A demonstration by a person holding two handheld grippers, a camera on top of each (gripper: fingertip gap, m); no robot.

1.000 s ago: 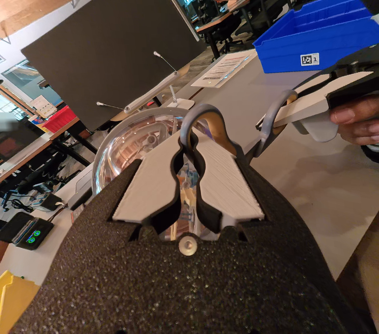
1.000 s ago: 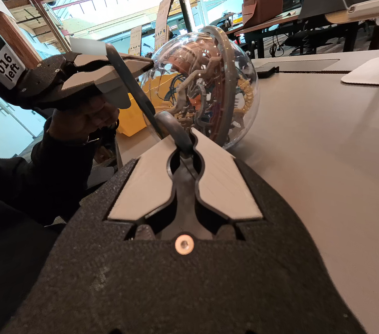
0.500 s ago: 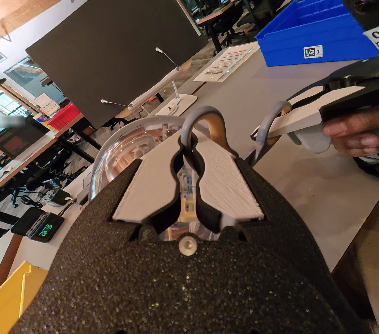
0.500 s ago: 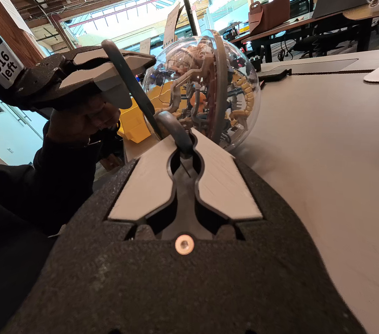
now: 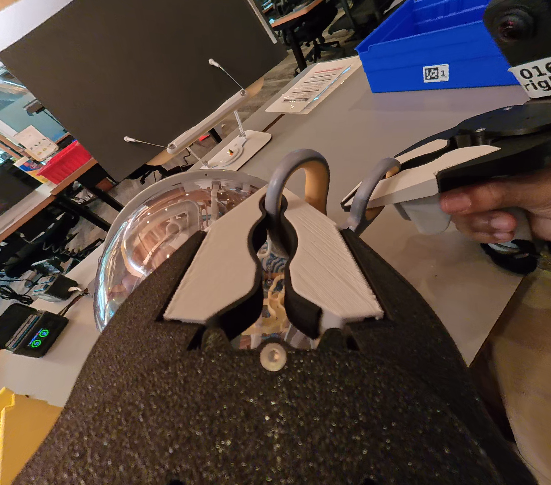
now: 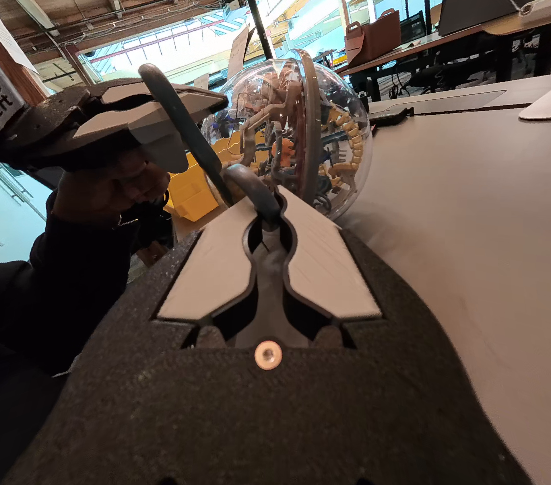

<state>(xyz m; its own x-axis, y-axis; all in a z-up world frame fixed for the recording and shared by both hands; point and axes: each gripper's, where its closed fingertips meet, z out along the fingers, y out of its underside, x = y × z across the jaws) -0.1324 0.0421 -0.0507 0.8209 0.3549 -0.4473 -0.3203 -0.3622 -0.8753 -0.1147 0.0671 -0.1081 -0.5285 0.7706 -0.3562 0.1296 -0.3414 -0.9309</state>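
A pair of scissors with grey handle loops is held between both grippers above the table. My left gripper [image 5: 275, 198] is shut on one loop [image 5: 298, 163]. My right gripper [image 6: 268, 201] is shut on the other loop [image 6: 253, 181]. The right gripper also shows in the left wrist view [image 5: 357, 199], held by a hand, as does its loop [image 5: 368, 184]. The left gripper shows in the right wrist view [image 6: 208, 104]. The blades are hidden. A clear ball [image 5: 161, 229] with a coloured maze inside rests on the table just past the grippers; it also shows in the right wrist view [image 6: 322, 137].
On the grey table [image 5: 417, 172] stand a blue bin [image 5: 432, 53], a printed sheet [image 5: 316, 89] and a white stand with a rod [image 5: 238, 149] before a black board [image 5: 134, 38]. A yellow bin [image 6: 190, 193] and a black device with green lights [image 5: 29, 330] lie to the left. Some 7 centimeters of space lies between my two pairs of fingers.
Both grippers keep their hold on the loops. The right gripper's loop has come nearer the left's in the left wrist view. The ball looks slightly smaller in the right wrist view.
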